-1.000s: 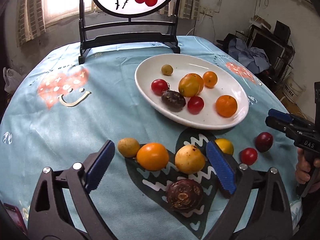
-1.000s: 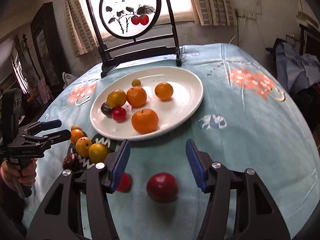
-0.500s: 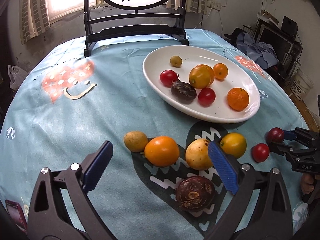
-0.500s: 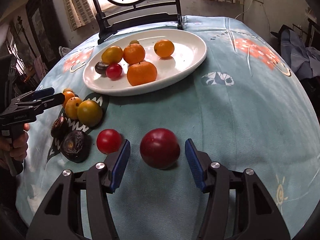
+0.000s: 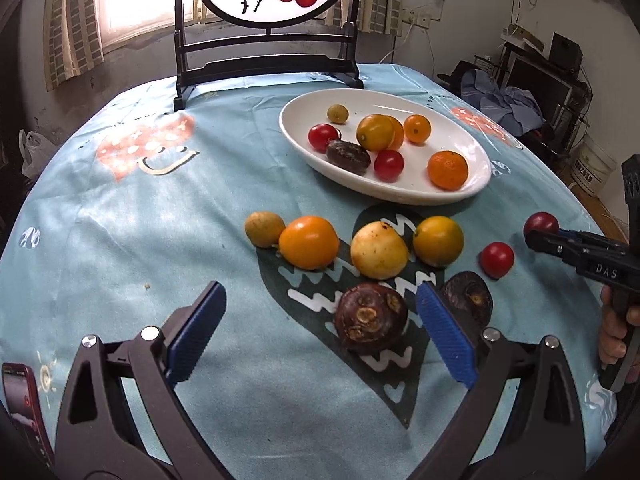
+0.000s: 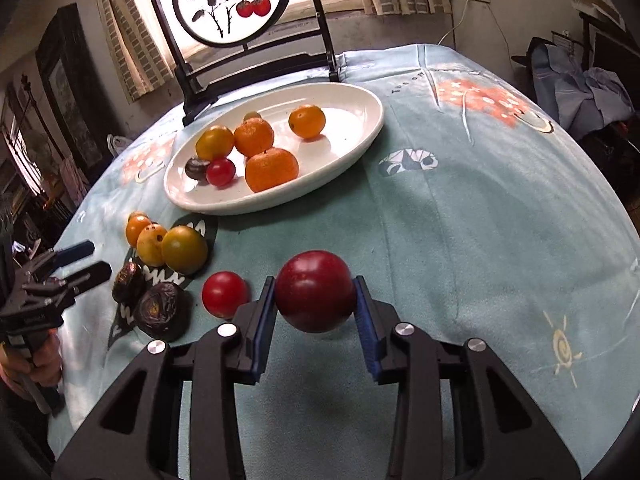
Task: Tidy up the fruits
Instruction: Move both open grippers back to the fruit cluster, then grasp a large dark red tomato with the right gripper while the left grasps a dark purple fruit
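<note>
Change since a second ago: the right gripper point(image 6: 315, 294) has dropped over the dark red plum point(image 6: 315, 291), and its jaws, which stood wide, are closing with the plum between them. The blue pads now sit against both sides of it, low center of the right wrist view. So the pick looks nearly made; judged next step is lift and carry to the white plate point(image 6: 360, 136), upper center of that view.

In the left wrist view the left gripper point(image 5: 320, 334) has come in closer to the loose fruit. Jaws wide open, nothing gripped. The wrinkled dark fruit point(image 5: 371, 318) lies between its pads, closer to the right pad, not touched.

Left to right in the left wrist view:
- red phone point(image 5: 20, 404), bottom left corner
- small tan fruit point(image 5: 265, 229), orange fruit point(image 5: 309, 242), pale yellow fruit point(image 5: 379, 249), yellow-green fruit point(image 5: 438, 240), in a row at mid frame
- second wrinkled fruit point(image 5: 468, 296), just behind the right pad
- small red tomato point(image 5: 497, 259), right of center
- the plate holds eight fruits, upper center to right.

In the way: the small red tomato lies just beside the right gripper's left finger, so a sideways drift could knock it. The path to the plate over the tablecloth point(image 6: 480, 220) looks open. The second wrinkled fruit crowds the left gripper's right pad.
</note>
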`<state>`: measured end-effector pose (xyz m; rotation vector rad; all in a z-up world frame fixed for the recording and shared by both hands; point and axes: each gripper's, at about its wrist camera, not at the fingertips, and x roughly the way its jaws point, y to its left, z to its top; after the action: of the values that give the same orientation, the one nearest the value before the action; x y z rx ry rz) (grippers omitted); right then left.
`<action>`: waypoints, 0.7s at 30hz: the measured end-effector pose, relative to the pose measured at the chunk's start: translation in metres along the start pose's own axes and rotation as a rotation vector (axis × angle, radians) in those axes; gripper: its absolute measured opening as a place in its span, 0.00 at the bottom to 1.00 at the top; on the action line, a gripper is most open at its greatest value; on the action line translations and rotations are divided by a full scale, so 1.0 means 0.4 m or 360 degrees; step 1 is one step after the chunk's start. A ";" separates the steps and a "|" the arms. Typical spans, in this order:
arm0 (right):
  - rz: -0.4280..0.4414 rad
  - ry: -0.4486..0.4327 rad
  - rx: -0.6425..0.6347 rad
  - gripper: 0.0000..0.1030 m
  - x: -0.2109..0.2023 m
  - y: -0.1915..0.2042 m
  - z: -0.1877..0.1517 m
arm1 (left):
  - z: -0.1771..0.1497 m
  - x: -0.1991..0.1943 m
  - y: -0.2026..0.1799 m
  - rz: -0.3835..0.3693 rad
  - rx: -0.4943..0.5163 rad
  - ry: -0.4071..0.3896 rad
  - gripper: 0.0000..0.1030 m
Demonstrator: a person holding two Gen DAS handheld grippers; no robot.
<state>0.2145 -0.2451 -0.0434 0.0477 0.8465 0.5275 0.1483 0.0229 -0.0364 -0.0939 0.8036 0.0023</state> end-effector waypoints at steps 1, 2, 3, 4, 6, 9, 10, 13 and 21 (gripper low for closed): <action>-0.0009 -0.0025 -0.0006 0.37 -0.008 0.004 -0.001 | -0.008 -0.003 -0.004 -0.0015 0.0010 0.0002 0.94; -0.0014 -0.0040 -0.0012 0.37 -0.013 0.008 -0.002 | -0.016 -0.006 -0.008 -0.0030 0.0025 -0.0004 0.94; -0.0011 -0.0045 -0.0013 0.37 -0.016 0.010 -0.004 | -0.023 -0.007 -0.013 -0.0034 0.0045 -0.0006 0.94; -0.0003 -0.0042 -0.0013 0.37 -0.015 0.013 -0.005 | -0.029 -0.007 -0.019 -0.0032 0.0062 -0.0004 0.92; 0.0013 -0.0044 -0.0017 0.37 -0.017 0.015 -0.005 | -0.034 -0.001 -0.026 -0.0049 0.0088 0.0014 0.87; 0.0020 -0.0061 -0.0019 0.37 -0.024 0.016 -0.005 | -0.033 0.024 -0.030 -0.0113 0.0087 0.0085 0.71; 0.0023 -0.0064 -0.0016 0.37 -0.026 0.016 -0.005 | -0.034 0.037 -0.028 -0.0128 0.0076 0.0120 0.66; 0.0027 -0.0074 -0.0017 0.37 -0.031 0.016 -0.005 | -0.033 0.051 -0.035 -0.0130 0.0077 0.0142 0.63; 0.0019 -0.0088 -0.0027 0.37 -0.037 0.018 -0.005 | -0.027 0.063 -0.045 -0.0087 0.0080 0.0141 0.63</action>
<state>0.2020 -0.2459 -0.0323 0.0512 0.7879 0.5421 0.1587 0.0031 -0.0604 -0.0687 0.8890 -0.0743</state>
